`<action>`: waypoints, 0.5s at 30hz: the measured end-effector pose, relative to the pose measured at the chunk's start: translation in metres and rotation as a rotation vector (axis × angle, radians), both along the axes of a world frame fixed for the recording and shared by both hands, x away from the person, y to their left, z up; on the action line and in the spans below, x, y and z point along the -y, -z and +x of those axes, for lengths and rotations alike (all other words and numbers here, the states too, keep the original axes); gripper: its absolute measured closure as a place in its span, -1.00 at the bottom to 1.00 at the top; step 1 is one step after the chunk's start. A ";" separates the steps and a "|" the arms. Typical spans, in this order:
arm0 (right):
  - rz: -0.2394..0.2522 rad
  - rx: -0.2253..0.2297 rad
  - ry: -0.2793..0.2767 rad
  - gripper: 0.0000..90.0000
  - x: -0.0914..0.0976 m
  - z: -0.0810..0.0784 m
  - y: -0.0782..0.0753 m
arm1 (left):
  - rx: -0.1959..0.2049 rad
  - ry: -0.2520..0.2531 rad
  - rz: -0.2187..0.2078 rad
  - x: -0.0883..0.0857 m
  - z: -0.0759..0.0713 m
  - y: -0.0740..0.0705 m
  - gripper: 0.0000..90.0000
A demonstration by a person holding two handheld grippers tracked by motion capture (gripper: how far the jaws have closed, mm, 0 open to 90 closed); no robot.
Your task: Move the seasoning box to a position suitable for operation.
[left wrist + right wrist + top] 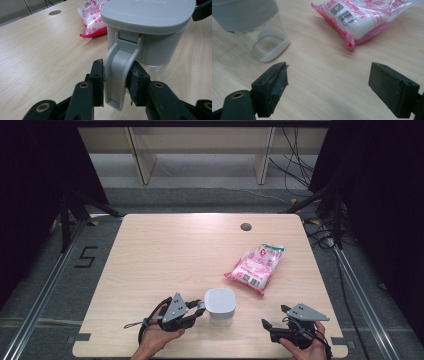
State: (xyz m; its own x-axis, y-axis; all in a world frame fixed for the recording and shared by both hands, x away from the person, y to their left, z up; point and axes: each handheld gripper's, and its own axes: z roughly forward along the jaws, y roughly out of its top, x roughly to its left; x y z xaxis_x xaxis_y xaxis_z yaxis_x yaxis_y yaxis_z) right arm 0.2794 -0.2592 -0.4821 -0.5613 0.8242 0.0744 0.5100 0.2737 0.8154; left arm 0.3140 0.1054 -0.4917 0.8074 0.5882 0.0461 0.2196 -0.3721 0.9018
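A clear jug with a grey lid (220, 305) stands near the table's front edge; its lid (147, 13) and clear base (265, 46) show close up. My left gripper (200, 309) is shut on the jug's grey handle (118, 75), with one pad pressed on each side of it. A pink and white sealed food bag (256, 266) lies flat to the right of the middle (359, 20) (91, 18). My right gripper (274, 317) rests open near the front right edge, apart from the jug and the bag, nothing between its jaws (328, 82).
The light wooden table (165, 255) has a round cable hole (245, 226) near its far edge. Beyond the table stand a wooden shelf frame (200, 150) and loose cables (300, 165) on the floor. Metal rails run along both sides.
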 end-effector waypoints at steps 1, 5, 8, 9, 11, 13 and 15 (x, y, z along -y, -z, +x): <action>-0.005 -0.005 -0.002 -0.63 -0.001 0.000 0.000 | 0.019 0.000 0.008 0.001 0.002 0.000 0.52; -0.011 -0.005 -0.013 -0.62 -0.003 0.002 0.001 | 0.027 -0.008 0.022 0.003 0.008 0.000 0.52; -0.017 -0.016 -0.024 -0.62 -0.005 0.003 0.001 | 0.047 -0.012 0.045 0.004 0.013 0.000 0.53; -0.023 -0.016 -0.027 -0.61 -0.005 0.003 0.001 | 0.053 -0.010 0.041 0.004 0.015 0.000 0.53; -0.018 -0.016 -0.027 -0.61 -0.006 0.004 0.000 | 0.035 -0.014 0.032 0.002 0.020 0.001 0.54; -0.021 -0.010 -0.034 -0.61 -0.007 0.005 0.001 | 0.033 -0.030 0.037 0.000 0.021 0.000 0.57; -0.033 -0.014 -0.041 -0.61 -0.006 0.005 0.001 | 0.041 -0.036 0.046 -0.003 0.023 -0.001 0.59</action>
